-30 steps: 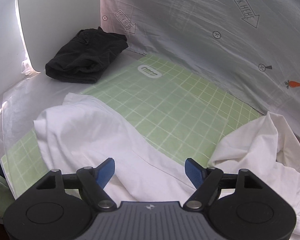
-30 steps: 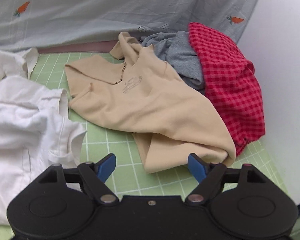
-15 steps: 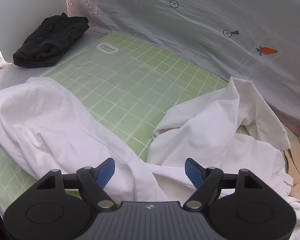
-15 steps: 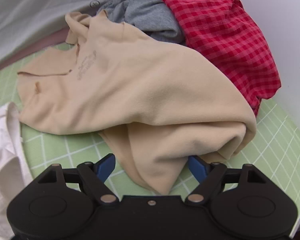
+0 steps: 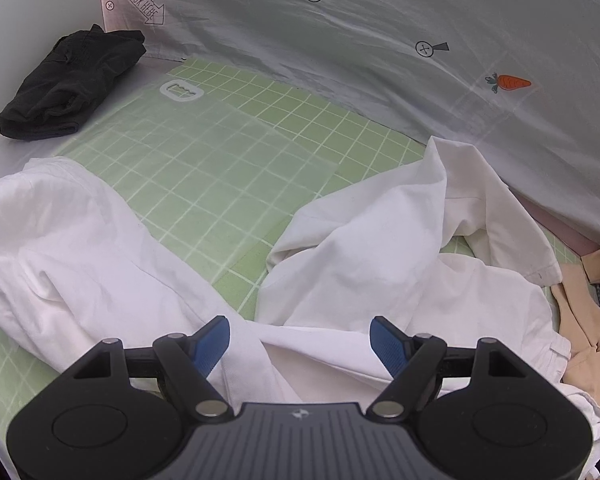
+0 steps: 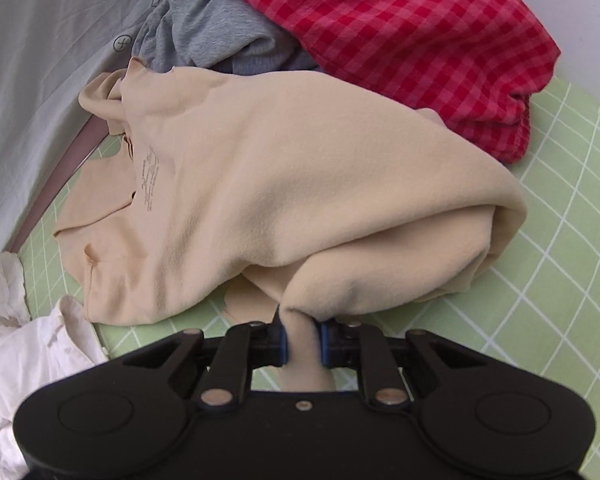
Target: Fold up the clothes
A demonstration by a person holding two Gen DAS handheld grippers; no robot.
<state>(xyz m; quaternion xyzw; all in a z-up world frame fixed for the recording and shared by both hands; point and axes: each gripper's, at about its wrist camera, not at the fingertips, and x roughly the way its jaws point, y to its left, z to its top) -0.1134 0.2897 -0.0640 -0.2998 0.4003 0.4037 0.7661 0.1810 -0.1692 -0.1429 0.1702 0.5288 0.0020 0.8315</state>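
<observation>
Where soft beige top [image 6: 300, 168] bunches — right hand-held gripper [image 6: 302, 340] pinches fold.

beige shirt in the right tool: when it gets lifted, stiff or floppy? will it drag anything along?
Probably floppy: the beige shirt bunches into soft folds where the right tool pinches it. Likely light, since a small pinch already tents the cloth. It may tug the red checked garment and grey garment, which seem to overlap its far edge.

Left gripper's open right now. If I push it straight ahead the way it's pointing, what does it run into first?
Most likely the white garment: its crumpled fold lies straight ahead of the open left gripper. Beyond it come the green grid mat and the grey backdrop sheet. Depth is uncertain.
</observation>
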